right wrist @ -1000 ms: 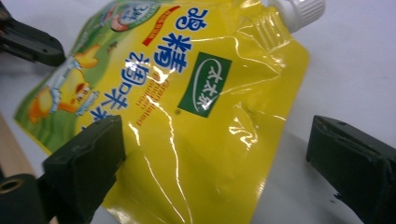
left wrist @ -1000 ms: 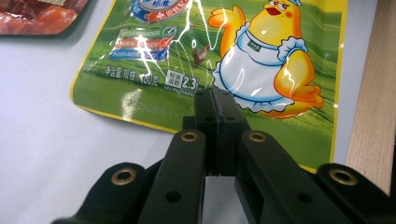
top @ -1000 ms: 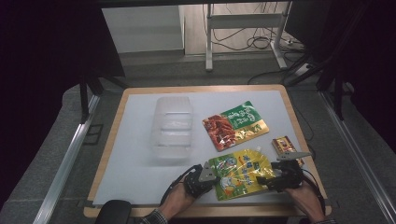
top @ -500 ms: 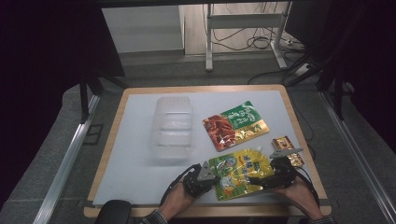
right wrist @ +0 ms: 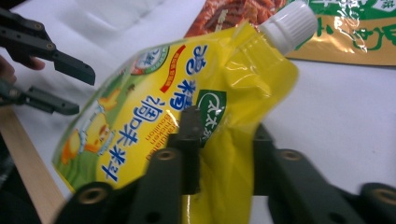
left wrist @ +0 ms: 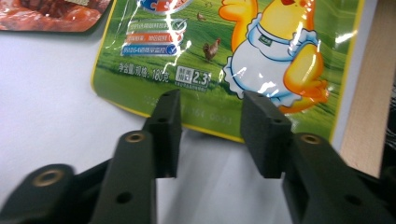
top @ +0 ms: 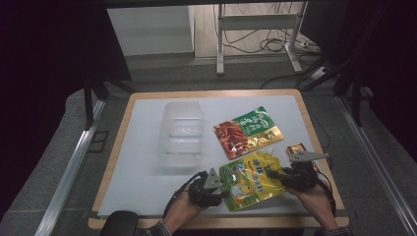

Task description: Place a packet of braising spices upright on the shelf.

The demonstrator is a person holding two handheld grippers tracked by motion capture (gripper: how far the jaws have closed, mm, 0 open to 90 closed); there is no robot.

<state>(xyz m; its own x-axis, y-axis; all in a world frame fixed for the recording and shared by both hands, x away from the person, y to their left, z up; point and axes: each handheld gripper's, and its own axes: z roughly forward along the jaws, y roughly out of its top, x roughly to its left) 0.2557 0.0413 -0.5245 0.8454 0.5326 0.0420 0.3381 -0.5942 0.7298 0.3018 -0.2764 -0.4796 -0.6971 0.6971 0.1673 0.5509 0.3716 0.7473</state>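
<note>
Clear box: on the white mat, left of the bags.
Red-green bag: lies flat.
Small packet: near the right edge.

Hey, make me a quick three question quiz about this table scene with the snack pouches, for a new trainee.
1. Which gripper pinches the yellow spouted pouch?
2. True or false: the left gripper has its fingers clamped on the pouch.
3. What lies beyond the clear plastic container's right side: A) red and green packet, B) a mug?

Key:
1. The right gripper, whose fingers have just been closing on it.
2. False; they have just been opening, apart at its bottom edge.
3. A.
</note>
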